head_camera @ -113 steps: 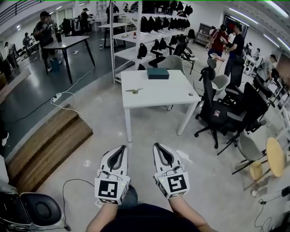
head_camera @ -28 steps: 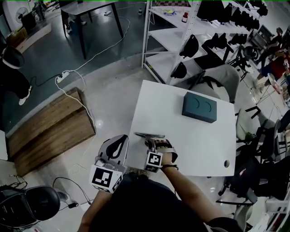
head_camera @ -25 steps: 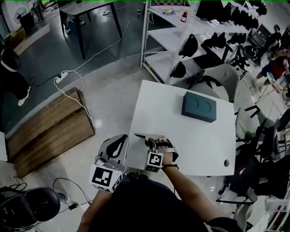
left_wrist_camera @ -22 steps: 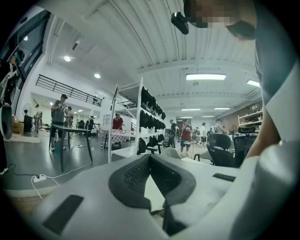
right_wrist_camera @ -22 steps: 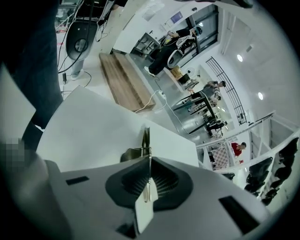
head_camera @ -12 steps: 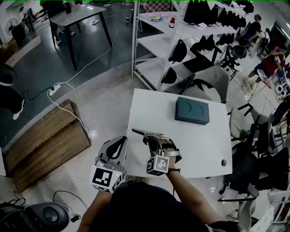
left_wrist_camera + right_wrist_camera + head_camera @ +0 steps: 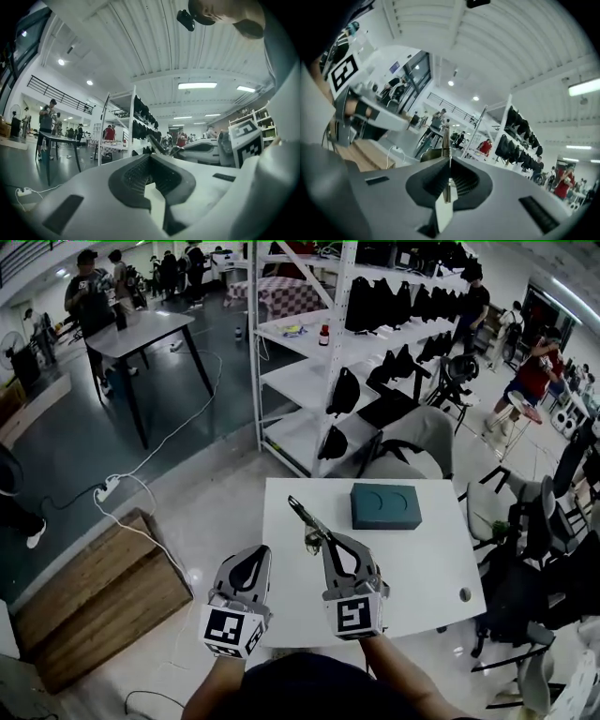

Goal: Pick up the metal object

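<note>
The metal object [image 7: 446,154] was thin, dull, brass-toned metal. The right gripper [image 7: 323,538] had a matt grey plastic shell and dark ribbed fingers [image 7: 464,180]. The bench [image 7: 422,568] was smooth matt white; the platform [image 7: 94,596] at eight o'clock, bare wood.

Head view looks steeply down on the bench [image 7: 422,568]; left tongs [image 7: 252,550] and right tongs [image 7: 329,539] views tilt up, sharing shelving [image 7: 305,381] at 12 o'clock.

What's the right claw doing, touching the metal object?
Touching. The right gripper view shows the right claw shut on the metal object, which sticks out past it.
</note>
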Demonstrator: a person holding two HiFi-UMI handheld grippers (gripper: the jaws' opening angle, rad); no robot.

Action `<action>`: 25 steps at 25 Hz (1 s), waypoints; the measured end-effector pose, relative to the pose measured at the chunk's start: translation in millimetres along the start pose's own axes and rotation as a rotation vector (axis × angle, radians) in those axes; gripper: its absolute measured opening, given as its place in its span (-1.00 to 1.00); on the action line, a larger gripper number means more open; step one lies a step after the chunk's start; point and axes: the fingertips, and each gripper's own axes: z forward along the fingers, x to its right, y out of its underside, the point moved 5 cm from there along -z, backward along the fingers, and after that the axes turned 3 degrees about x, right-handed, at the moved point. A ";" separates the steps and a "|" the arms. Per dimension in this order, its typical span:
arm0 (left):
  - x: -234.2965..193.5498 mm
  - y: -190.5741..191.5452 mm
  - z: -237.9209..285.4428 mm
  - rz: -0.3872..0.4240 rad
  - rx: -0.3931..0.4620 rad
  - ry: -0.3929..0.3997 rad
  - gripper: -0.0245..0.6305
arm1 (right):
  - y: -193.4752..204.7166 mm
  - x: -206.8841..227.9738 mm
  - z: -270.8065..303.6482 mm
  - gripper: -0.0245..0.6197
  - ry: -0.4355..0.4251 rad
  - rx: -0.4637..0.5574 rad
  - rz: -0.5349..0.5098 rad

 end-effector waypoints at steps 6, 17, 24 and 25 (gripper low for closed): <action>-0.3 -35.4 21.5 0.034 0.050 -0.005 -0.85 | -45.0 44.3 -13.8 -0.83 0.142 0.211 0.185; 4.2 -69.8 27.3 0.065 0.101 -0.036 -0.85 | -51.9 78.9 -36.1 -0.83 0.228 0.277 0.425; 9.4 -71.1 24.7 0.114 0.086 -0.048 -0.85 | -50.5 79.2 -39.0 -0.83 0.231 0.277 0.399; 9.9 -71.0 24.4 0.114 0.084 -0.047 -0.85 | -50.2 78.9 -38.8 -0.83 0.229 0.276 0.395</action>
